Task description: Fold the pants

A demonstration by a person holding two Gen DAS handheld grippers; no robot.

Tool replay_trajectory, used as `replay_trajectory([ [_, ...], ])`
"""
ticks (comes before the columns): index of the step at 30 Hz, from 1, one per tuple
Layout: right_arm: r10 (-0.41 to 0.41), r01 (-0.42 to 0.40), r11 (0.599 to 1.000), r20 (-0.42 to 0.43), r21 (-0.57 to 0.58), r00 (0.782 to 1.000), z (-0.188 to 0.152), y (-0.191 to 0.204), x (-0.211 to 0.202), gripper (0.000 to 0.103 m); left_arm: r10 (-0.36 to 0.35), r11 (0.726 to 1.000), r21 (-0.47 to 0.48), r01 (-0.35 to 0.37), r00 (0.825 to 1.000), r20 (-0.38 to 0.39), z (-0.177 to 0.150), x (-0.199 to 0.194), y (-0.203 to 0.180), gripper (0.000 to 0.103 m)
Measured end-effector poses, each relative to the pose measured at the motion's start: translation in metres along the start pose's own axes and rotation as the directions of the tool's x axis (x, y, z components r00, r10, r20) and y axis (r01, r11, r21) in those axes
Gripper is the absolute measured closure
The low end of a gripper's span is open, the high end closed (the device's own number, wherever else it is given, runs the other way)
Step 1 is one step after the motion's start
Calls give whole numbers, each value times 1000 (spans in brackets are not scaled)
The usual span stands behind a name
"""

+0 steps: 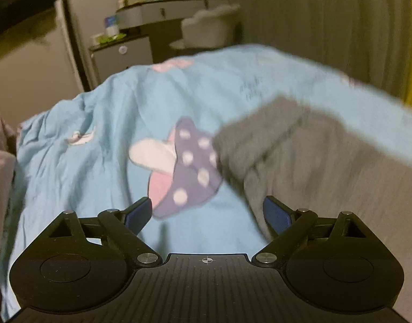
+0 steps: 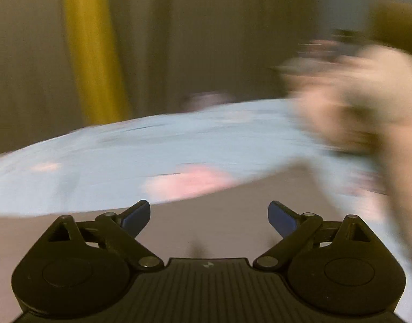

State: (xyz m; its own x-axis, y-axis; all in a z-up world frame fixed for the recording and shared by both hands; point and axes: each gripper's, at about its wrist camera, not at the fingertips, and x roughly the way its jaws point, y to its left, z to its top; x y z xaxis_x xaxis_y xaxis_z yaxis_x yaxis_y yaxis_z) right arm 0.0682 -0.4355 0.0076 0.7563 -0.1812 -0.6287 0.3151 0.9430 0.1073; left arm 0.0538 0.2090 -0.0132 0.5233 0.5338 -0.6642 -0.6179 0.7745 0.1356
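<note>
Grey pants point(image 1: 300, 156) lie on a light-blue bedsheet point(image 1: 98, 148), to the right of a spotted purple mushroom print point(image 1: 189, 167). My left gripper point(image 1: 207, 212) hovers open over the sheet beside the pants' left edge, and nothing is between its blue pads point(image 1: 138, 212). The right wrist view is badly blurred. There my right gripper point(image 2: 208, 215) is open and empty above pale grey cloth that looks like the pants point(image 2: 246, 196), with the blue sheet point(image 2: 125, 156) beyond.
Behind the bed stand a vanity desk point(image 1: 163, 10), a white chair point(image 1: 208, 29) and a small cabinet point(image 1: 122, 53). Curtains point(image 1: 313, 13) with a yellow strip point(image 2: 93, 53) hang along the far side. A blurred beige shape point(image 2: 354, 102) lies at the right.
</note>
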Motion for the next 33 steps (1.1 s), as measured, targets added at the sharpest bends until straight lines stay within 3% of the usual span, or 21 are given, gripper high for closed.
replay_trajectory([
  [1,106,-106,994,-32,-22,994,4,22,10,8,5,1000,7,-5,999,-38,-3,7,-3,9],
  [2,216,-218,976,-73,-24,974,8,42,22,8,-11,1000,-18,9,998,-68,-4,12,0,9],
  [4,437,-439,898,-159,26,885,16,82,49,8,-29,996,-81,20,993,-113,-7,22,11,9],
  [6,562,-554,826,-223,104,796,22,120,79,8,-58,988,-151,36,988,-145,-12,31,21,6],
  [8,614,-603,786,-281,135,738,27,158,109,9,-51,986,-162,29,990,-133,-13,30,24,6],
  [10,606,-609,786,-334,108,722,30,196,135,11,-30,991,-137,13,992,-122,-14,29,19,6],
  [11,613,-622,776,-358,105,704,30,210,146,13,-26,991,-132,10,993,-118,-14,29,18,6],
  [13,652,-649,740,-423,174,630,27,231,173,36,-25,991,-134,9,992,-123,-15,32,18,5],
  [15,674,-649,718,-482,251,560,20,249,192,48,-24,990,-139,7,992,-121,-15,32,18,3],
  [17,650,-638,727,-556,254,519,11,264,205,49,-23,990,-142,5,992,-121,-16,34,18,2],
  [19,612,-626,751,-578,209,540,13,269,213,54,-24,989,-145,6,992,-120,-16,33,17,2],
  [21,609,-630,750,-581,201,540,17,268,212,54,-25,989,-148,7,993,-118,-16,33,17,2],
  [22,607,-634,749,-584,193,539,17,266,212,53,-25,989,-148,7,993,-118,-15,34,17,2],
  [24,585,-655,740,-627,152,514,12,273,210,53,-24,989,-149,7,993,-117,-15,33,17,2],
  [26,567,-692,717,-646,82,511,7,279,199,55,-25,988,-151,7,993,-117,-16,33,17,2],
  [30,558,-723,691,-629,-10,542,3,280,177,79,-23,988,-157,5,993,-116,-16,32,18,2],
  [33,568,-742,667,-601,-63,562,1,283,166,88,-22,987,-159,4,993,-116,-16,32,18,2],
])
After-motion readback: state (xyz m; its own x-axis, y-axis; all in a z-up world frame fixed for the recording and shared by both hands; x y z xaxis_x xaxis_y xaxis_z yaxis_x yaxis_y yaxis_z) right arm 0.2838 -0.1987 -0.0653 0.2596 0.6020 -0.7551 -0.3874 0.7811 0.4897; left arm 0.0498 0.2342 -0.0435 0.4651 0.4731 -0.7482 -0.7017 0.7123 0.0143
